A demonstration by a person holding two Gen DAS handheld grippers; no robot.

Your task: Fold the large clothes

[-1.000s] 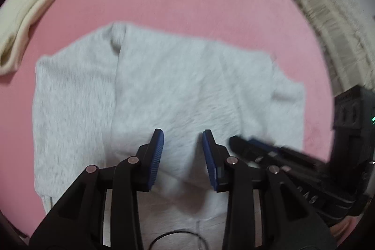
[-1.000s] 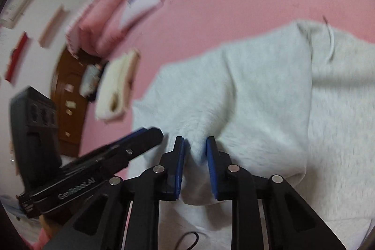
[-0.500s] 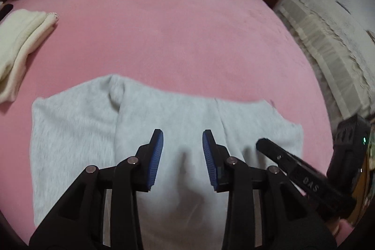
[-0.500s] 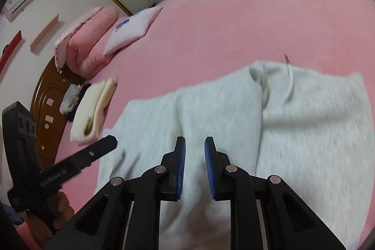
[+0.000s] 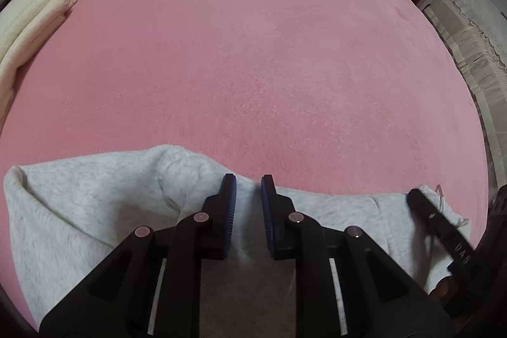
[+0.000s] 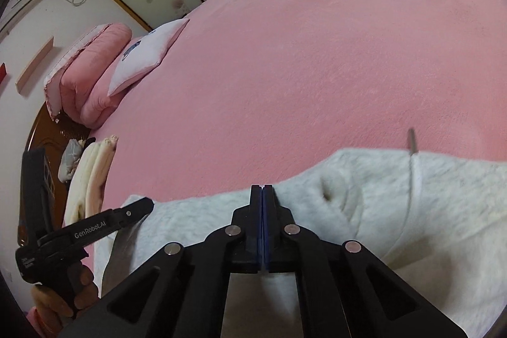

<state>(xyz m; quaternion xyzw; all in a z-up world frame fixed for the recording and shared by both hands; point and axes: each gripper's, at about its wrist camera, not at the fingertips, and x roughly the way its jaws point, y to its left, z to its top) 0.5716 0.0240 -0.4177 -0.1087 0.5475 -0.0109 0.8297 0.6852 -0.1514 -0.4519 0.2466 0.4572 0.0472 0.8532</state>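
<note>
A light grey sweatshirt (image 5: 95,205) lies spread on the pink bed (image 5: 253,53), low in both views. My left gripper (image 5: 247,182) reaches over its far edge. Its jaws are closing with a gap still showing, and grey cloth lies between the blue pads without being pressed. My right gripper (image 6: 262,189) is shut, pads together, with its tips at the same far edge of the sweatshirt (image 6: 412,211). Whether cloth is pinched there I cannot tell. A white drawstring (image 6: 415,176) lies to its right. Each gripper shows in the other's view, the right gripper (image 5: 418,195) and the left gripper (image 6: 139,206).
Folded cream clothes (image 5: 28,18) lie at the bed's left edge. A pale pillow (image 6: 145,53) and a folded pink quilt (image 6: 85,75) sit at the head. Cream lace-covered furniture (image 5: 469,37) stands past the right edge. A hand (image 6: 63,300) holds the left gripper's handle.
Both grippers moved forward and down across the sweatshirt to its far edge. The right jaws came together and the left jaws narrowed. The cloth that bunched between the fingers now lies flat.
</note>
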